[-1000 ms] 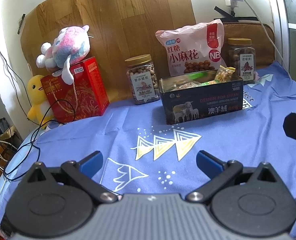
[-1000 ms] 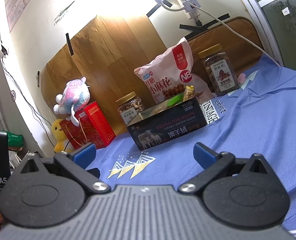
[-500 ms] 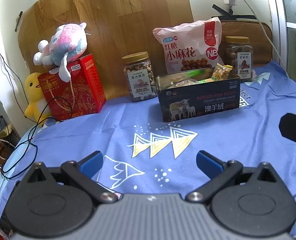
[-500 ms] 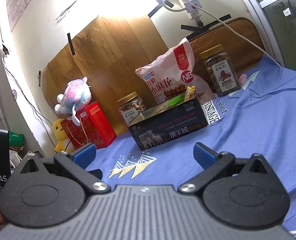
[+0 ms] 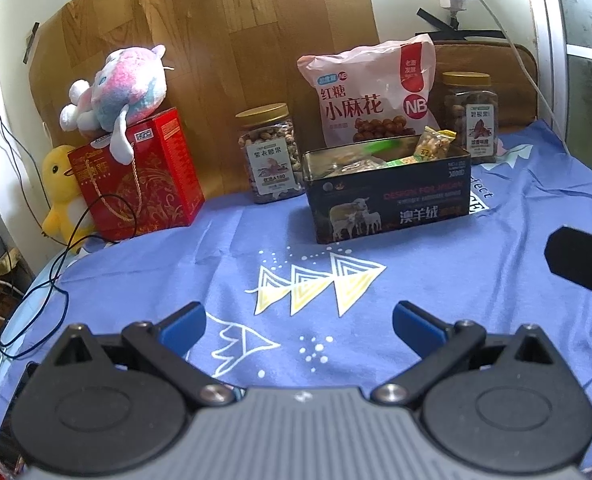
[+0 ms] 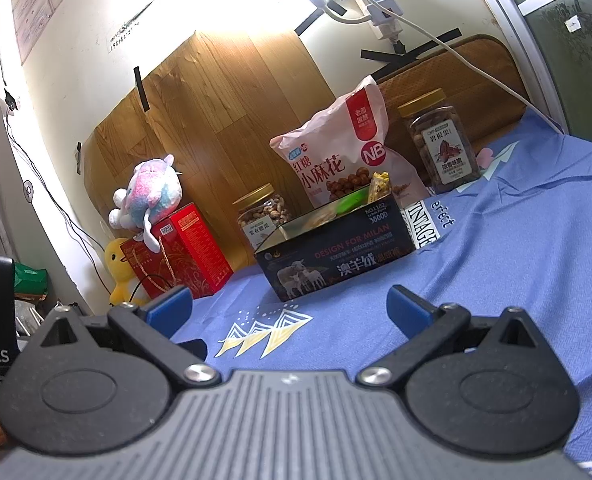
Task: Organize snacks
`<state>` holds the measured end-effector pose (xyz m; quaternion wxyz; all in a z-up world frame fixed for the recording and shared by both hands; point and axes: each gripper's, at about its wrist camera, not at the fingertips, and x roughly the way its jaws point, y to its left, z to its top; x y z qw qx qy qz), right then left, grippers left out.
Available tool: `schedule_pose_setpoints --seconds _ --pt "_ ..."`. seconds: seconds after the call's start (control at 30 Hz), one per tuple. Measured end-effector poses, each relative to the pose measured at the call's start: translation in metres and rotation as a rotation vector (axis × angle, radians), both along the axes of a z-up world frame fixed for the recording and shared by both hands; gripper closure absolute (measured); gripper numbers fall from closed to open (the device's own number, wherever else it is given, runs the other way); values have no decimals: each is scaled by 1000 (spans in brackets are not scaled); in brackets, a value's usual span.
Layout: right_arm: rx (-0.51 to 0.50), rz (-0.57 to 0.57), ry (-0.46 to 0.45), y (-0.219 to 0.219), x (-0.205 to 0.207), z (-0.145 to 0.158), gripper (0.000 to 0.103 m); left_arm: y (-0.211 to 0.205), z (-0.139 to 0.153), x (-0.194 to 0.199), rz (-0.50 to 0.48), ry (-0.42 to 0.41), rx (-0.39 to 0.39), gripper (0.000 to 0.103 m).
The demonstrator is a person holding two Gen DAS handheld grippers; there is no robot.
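Note:
A dark tin box (image 5: 388,204) (image 6: 336,256) with sheep pictures stands on the blue cloth, with several small snack packets (image 5: 434,145) sticking out of it. Behind it leans a pink snack bag (image 5: 370,96) (image 6: 346,152). One nut jar (image 5: 269,154) (image 6: 260,216) stands to its left, another jar (image 5: 472,118) (image 6: 442,142) to its right. My left gripper (image 5: 298,324) is open and empty, well short of the tin. My right gripper (image 6: 287,306) is also open and empty, in front of the tin.
A red gift box (image 5: 135,180) with a pink plush toy (image 5: 119,88) on top stands at the back left, beside a yellow duck toy (image 5: 61,192). A black cable (image 5: 55,264) trails over the cloth's left edge. The other gripper's dark body (image 5: 584,266) shows at right.
Both grippers have drawn back slightly from the tin, so it looks a little smaller in both views. Both stay open and empty.

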<state>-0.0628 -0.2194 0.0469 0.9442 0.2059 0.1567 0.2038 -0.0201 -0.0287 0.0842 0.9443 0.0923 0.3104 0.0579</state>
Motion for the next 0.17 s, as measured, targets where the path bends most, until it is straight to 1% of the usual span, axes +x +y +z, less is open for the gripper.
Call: schedule_pose_setpoints --seconds 0.17 --pt "0 0 0 0 0 0 0 -2 1 -4 -20 -19 8 0"
